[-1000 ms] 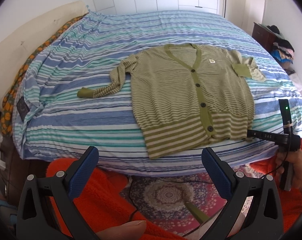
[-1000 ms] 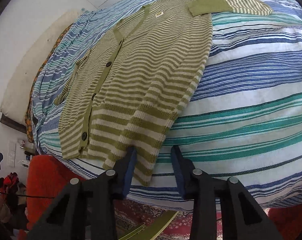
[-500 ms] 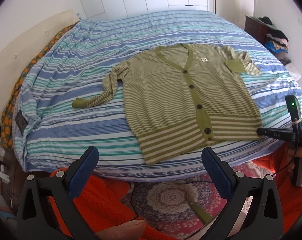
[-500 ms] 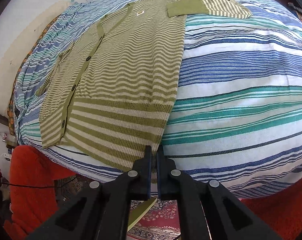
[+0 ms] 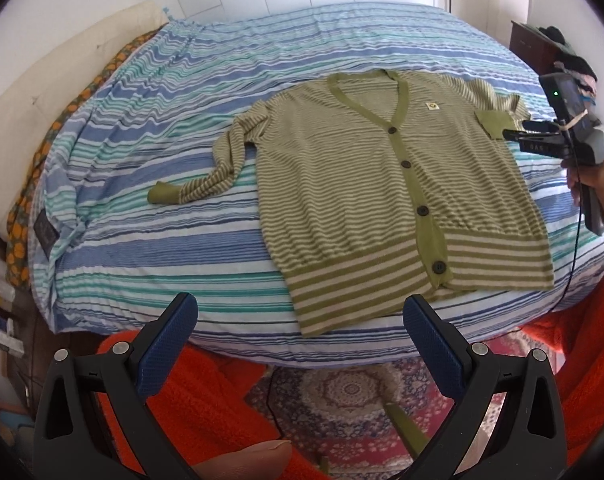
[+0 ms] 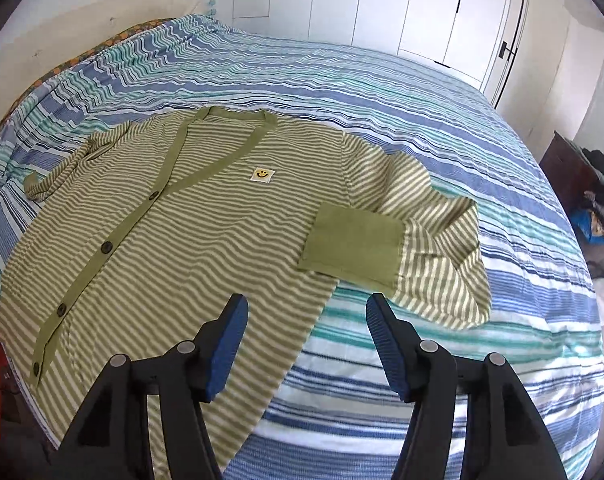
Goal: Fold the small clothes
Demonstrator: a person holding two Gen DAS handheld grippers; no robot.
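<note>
A green-and-cream striped cardigan (image 5: 382,184) lies flat, buttoned, on the striped bedspread (image 5: 161,260). Its left sleeve (image 5: 205,188) trails out to the side. The other sleeve is folded back, with its plain green cuff (image 6: 354,244) resting on the body (image 6: 181,240). My left gripper (image 5: 302,324) is open and empty, short of the bed's near edge, in front of the hem. My right gripper (image 6: 306,336) hovers above the cardigan's side edge, below the folded cuff. Its jaws are opening, with nothing between them. A hand (image 5: 594,200) holds it at the bed's right.
White wardrobe doors (image 6: 382,8) stand behind the bed. A dark cabinet (image 6: 566,172) with a pile of clothes is at the right. A cream headboard cushion (image 5: 41,100) runs along the left. Orange fabric (image 5: 205,400) and a patterned rug (image 5: 342,400) lie below the bed's near edge.
My right gripper, shut at the hem corner half a second ago, has let go, risen and moved along the cardigan's side toward the folded sleeve, with its jaws parted. My left gripper shifted slightly.
</note>
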